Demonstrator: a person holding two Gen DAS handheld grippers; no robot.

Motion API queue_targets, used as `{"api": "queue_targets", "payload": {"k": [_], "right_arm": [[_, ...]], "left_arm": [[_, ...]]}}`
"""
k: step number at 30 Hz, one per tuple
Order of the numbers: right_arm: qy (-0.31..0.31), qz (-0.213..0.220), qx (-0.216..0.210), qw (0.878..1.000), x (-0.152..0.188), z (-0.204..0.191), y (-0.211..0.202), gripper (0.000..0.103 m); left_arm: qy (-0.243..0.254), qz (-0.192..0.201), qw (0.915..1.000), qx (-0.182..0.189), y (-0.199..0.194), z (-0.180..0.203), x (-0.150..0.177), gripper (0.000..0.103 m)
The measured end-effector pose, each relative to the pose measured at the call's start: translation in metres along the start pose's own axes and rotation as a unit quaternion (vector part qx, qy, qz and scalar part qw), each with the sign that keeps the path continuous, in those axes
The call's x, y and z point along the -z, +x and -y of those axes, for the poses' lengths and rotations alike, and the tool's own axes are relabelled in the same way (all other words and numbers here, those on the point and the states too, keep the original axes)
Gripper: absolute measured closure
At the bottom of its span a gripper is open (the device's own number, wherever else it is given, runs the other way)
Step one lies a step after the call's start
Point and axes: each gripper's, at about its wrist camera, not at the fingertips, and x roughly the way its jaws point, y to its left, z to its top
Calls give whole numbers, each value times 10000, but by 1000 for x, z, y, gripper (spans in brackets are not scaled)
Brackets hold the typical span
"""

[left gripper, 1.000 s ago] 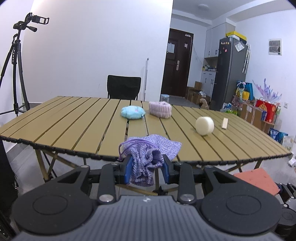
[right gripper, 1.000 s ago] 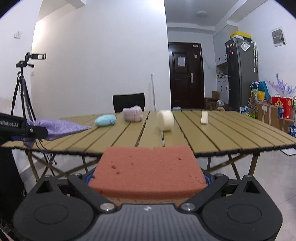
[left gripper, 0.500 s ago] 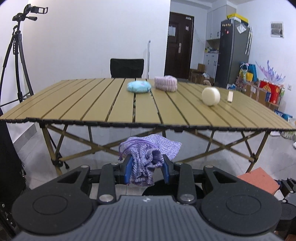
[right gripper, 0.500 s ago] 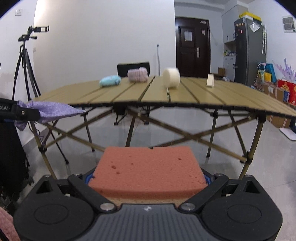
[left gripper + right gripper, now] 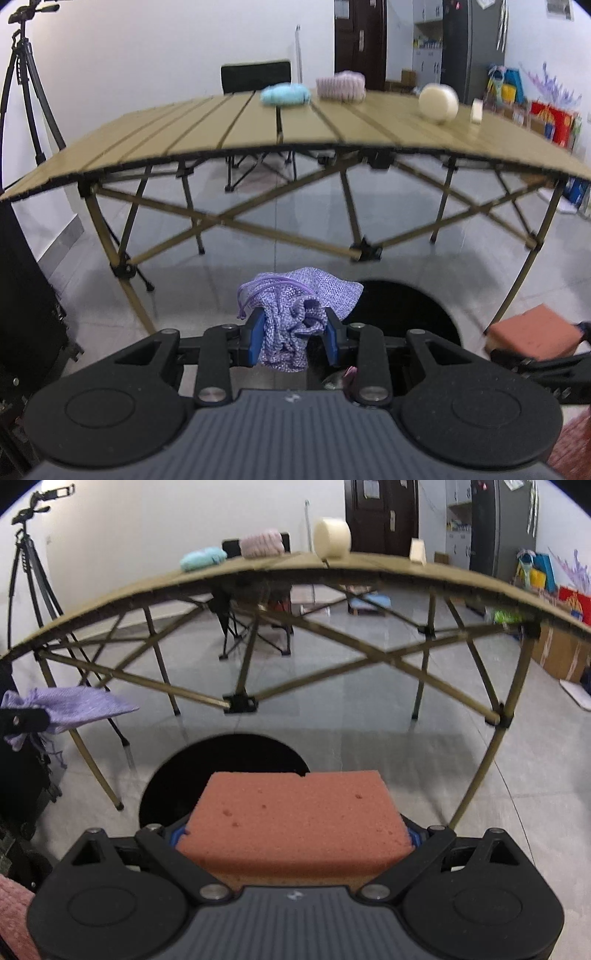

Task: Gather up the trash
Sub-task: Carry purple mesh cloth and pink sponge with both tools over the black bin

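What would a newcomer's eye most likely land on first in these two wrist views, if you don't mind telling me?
Probably the salmon-pink sponge clamped in the right gripper, filling the lower middle of the right wrist view. Next, the crumpled purple drawstring pouch pinched in the left gripper. Both hang over the dark round bin opening on the grey floor, in front of the slatted folding table that carries four small items.
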Motion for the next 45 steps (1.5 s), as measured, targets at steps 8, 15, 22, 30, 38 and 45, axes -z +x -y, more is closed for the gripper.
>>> {"api": "queue_targets", "payload": {"k": [8, 15, 22, 30, 38, 45], "right_arm": [[395, -520, 139, 9978, 8, 18, 21, 5], [690, -839, 211, 9939, 13, 29, 38, 5], [834, -1025, 268, 9909, 15, 35, 48, 5], [1003, -1126, 332, 9880, 19, 48, 54, 5], [1165, -1187, 339, 9855, 23, 60, 58, 5], [1224, -1168, 345, 9850, 24, 66, 57, 5]], "left_arm": [[-54, -661, 9977, -145, 30, -8, 14, 70], [-211, -942, 9952, -160, 39, -14, 11, 70], [-278, -1143, 9929, -189, 48, -10, 2, 70], [-218, -1259, 9917, -124, 55, 3, -3, 70], [-105, -1317, 9912, -45, 61, 21, -7, 70], [25, -1335, 9910, 42, 66, 41, -11, 70]]}}
